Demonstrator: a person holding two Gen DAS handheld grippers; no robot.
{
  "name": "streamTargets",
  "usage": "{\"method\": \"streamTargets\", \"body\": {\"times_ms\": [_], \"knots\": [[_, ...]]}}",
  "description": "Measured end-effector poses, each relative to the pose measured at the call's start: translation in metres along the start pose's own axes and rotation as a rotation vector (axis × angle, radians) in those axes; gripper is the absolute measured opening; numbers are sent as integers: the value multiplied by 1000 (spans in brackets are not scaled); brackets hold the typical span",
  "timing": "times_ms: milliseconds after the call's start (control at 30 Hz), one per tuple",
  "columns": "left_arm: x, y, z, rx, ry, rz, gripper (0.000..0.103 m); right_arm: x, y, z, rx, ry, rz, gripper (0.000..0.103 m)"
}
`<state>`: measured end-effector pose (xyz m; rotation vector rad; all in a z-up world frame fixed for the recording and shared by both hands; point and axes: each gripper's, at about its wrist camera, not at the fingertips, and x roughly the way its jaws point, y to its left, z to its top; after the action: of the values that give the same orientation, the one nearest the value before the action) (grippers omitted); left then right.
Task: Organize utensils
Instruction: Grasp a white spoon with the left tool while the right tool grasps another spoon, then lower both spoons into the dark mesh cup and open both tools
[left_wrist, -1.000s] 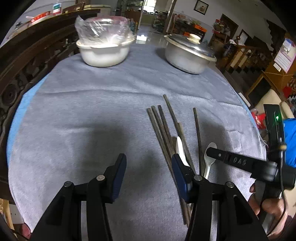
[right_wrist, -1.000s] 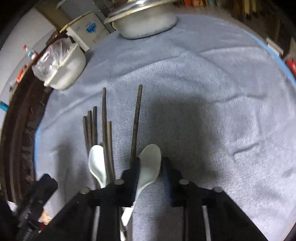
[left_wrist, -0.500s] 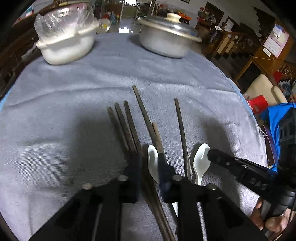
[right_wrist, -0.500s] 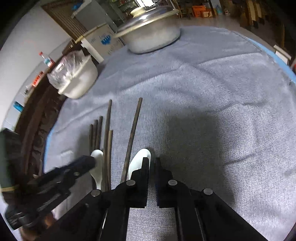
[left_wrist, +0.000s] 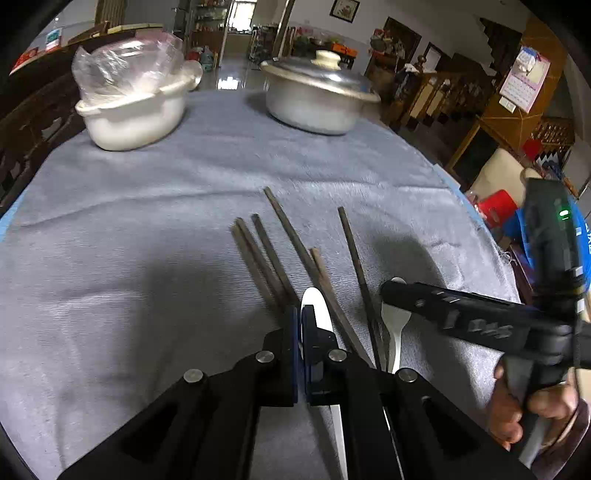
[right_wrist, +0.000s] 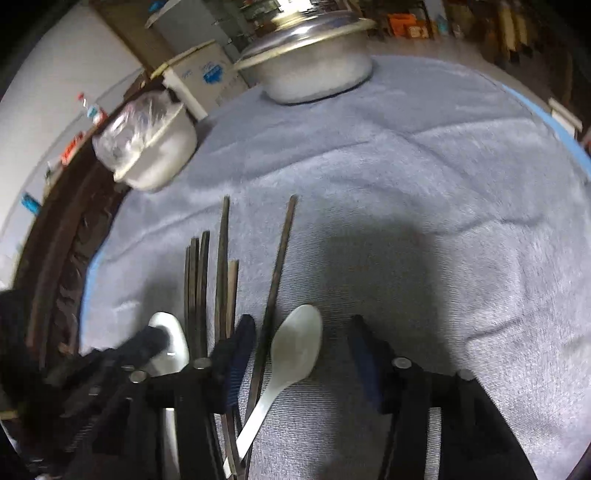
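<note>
- Your left gripper (left_wrist: 300, 317) has swung in from bare cloth to the utensils since a second ago, and its jaws have just been closing; they now meet at the rim of the left spoon (left_wrist: 317, 308), whether pinching it you can't quite tell.
- Your right gripper (right_wrist: 301, 345), clamped on the right spoon (right_wrist: 295, 347) a second ago, has just been opening; its jaws now stand apart, pads clear of the spoon, which lies between them on the grey cloth (right_wrist: 424, 184).
- One dark chopstick (right_wrist: 279, 269) runs just beside that spoon, inside the jaws too.
- Your remaining chopsticks (left_wrist: 273, 254) lie in a loose bundle beside the left spoon.
- Far across the table stand the lidded metal pot (left_wrist: 314, 99) and the white pot (left_wrist: 133, 110) covered in plastic, well apart from the utensils.
</note>
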<state>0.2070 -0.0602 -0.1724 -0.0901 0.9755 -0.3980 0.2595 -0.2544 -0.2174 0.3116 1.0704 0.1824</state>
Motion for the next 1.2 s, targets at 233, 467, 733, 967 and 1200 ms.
{"method": "streamTargets", "body": {"times_ms": [233,467,733,967,1200], "knots": [[-33,9,-9,-47,-53,17,2,9,31,-6,-207,-17,-215,11],[-84,-5,-27,-47,-156,19,2,-20,-6,-16,-117,-112,-73,10],[-158,-38,-44,-59,-350,-17,2,-141,-19,-57,-83,-499,93,11],[-186,-68,-74,-53,-474,-45,2,-226,24,-129,-235,-776,191,11],[-181,-77,-111,-30,-555,-28,2,-219,67,-182,-397,-833,129,11]]}}
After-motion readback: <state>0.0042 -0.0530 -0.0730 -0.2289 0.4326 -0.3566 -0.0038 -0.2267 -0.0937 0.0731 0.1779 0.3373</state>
